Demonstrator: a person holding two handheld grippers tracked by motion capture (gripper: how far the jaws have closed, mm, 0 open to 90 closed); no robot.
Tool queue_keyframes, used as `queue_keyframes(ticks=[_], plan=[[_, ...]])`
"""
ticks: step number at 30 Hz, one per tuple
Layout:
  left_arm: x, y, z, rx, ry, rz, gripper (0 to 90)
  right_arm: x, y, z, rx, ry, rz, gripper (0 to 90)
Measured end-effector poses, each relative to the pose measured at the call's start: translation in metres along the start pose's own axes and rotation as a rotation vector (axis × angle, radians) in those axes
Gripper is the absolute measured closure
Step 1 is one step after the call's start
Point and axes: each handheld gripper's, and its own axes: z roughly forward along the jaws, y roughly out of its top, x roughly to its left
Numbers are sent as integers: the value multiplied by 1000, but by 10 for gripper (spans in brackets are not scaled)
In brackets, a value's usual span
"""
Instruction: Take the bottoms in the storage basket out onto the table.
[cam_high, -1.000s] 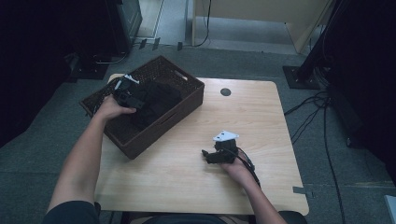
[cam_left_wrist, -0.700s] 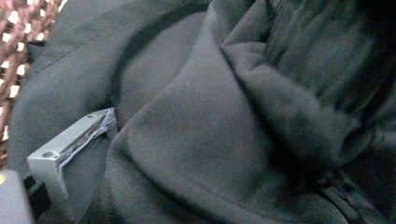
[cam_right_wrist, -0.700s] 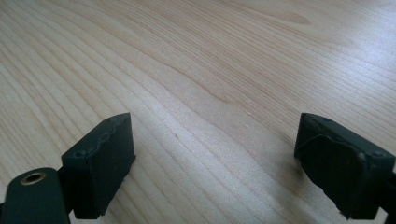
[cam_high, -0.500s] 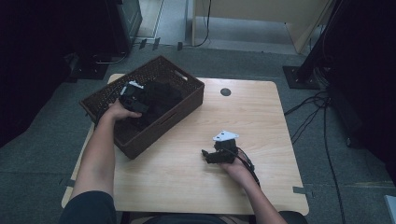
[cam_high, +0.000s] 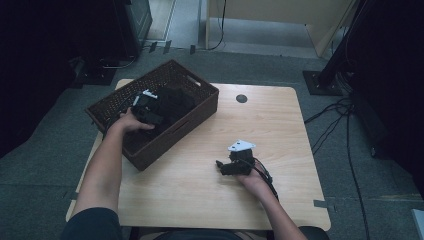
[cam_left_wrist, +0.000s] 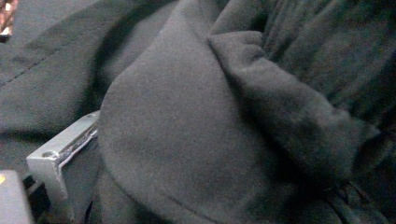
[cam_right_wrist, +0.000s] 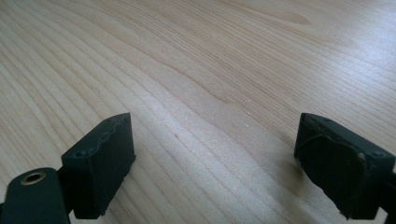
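Note:
A dark brown wicker basket stands on the left of the wooden table and holds a heap of black cloth. My left gripper is down in the basket, pressed into that cloth. In the left gripper view the dark cloth drapes over the jaws; one metal-edged finger shows far to the left, the other is hidden. My right gripper rests low over bare wood, pointing left. Its jaws stand wide apart with nothing between them.
The basket's right wall has a handle cut-out facing the table's middle. A round black cable hole sits near the far edge. Cables trail on the floor to the right. Bare wood lies between basket and right gripper.
My left hand and gripper have slid a little to the right, deeper onto the cloth in the basket. The right gripper has stayed in place.

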Motion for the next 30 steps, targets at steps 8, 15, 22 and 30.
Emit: queue_keyframes(ticks=[8,15,22,30], plan=[[-10,-3,11,-80,79,-51,0,1,0,1,0,-2,5,116],[-13,-3,14,-89,122,-47,0,1,1,1,1,-5,4,116],[-11,-1,9,-75,125,-114,153,1,1,1,1,-5,5,116],[-5,5,-2,-47,101,-183,622,1,1,1,1,-5,5,116]])
